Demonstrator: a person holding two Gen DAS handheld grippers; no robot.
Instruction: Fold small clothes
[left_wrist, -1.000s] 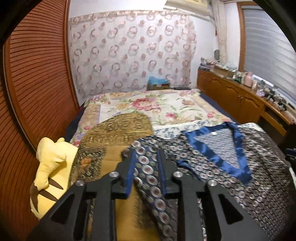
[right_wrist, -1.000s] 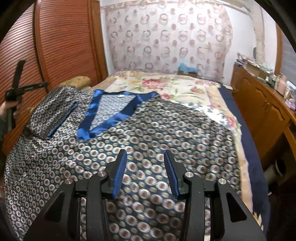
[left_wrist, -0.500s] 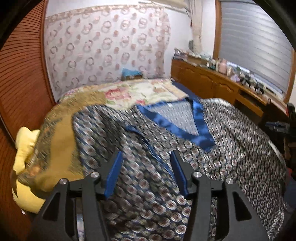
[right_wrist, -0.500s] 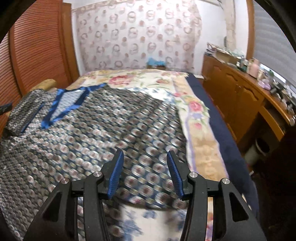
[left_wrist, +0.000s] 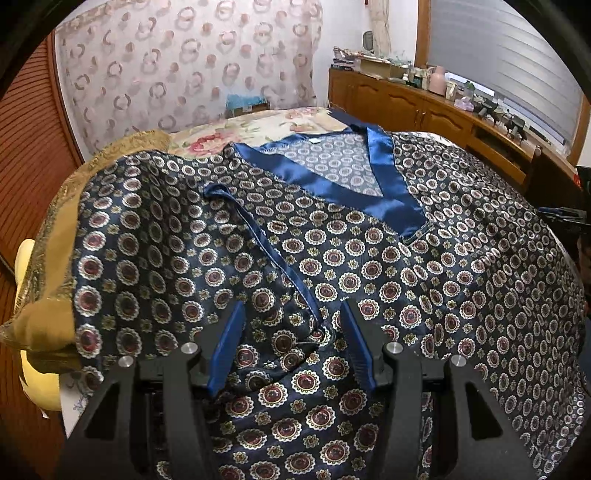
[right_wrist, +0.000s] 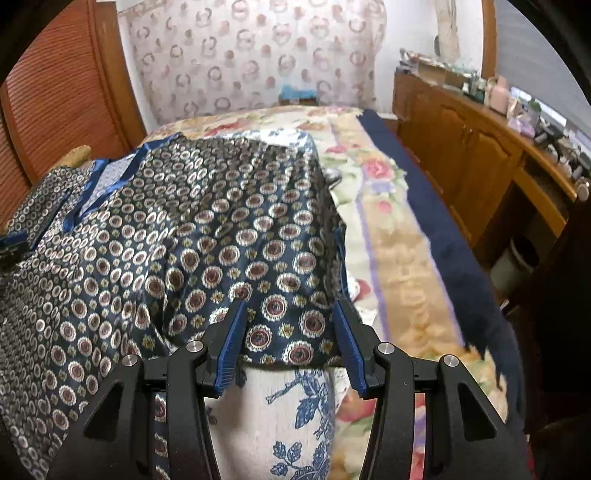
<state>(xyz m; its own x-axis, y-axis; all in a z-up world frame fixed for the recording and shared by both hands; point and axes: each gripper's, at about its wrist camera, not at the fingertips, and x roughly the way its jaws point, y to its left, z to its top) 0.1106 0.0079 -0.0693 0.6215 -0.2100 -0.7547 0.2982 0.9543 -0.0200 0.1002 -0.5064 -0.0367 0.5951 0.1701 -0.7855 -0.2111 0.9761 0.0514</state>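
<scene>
A dark blue satin top (left_wrist: 369, 266) with round medallion print and a shiny blue V collar (left_wrist: 388, 184) lies spread on the bed. Its left sleeve is folded inward, and the sleeve's blue hem (left_wrist: 258, 236) runs diagonally down between the fingers of my left gripper (left_wrist: 291, 321). That gripper is open just above the cloth, its pads clear of it. In the right wrist view the same top (right_wrist: 184, 229) ends at its right sleeve edge. My right gripper (right_wrist: 288, 306) is open over that edge, with fabric between the pads but not pinched.
A gold cushion (left_wrist: 48, 314) and a yellow plush toy (left_wrist: 33, 384) lie left of the top. The floral bedspread (right_wrist: 388, 221) and a blue-on-white cloth (right_wrist: 280, 406) show on the right. Wooden cabinets (right_wrist: 461, 147) line the right wall, a slatted wooden door (left_wrist: 29, 147) the left.
My left gripper let go of the sleeve, which now lies folded over the front, and moved lower over the cloth. My right gripper shifted right to the top's edge and opened slightly.
</scene>
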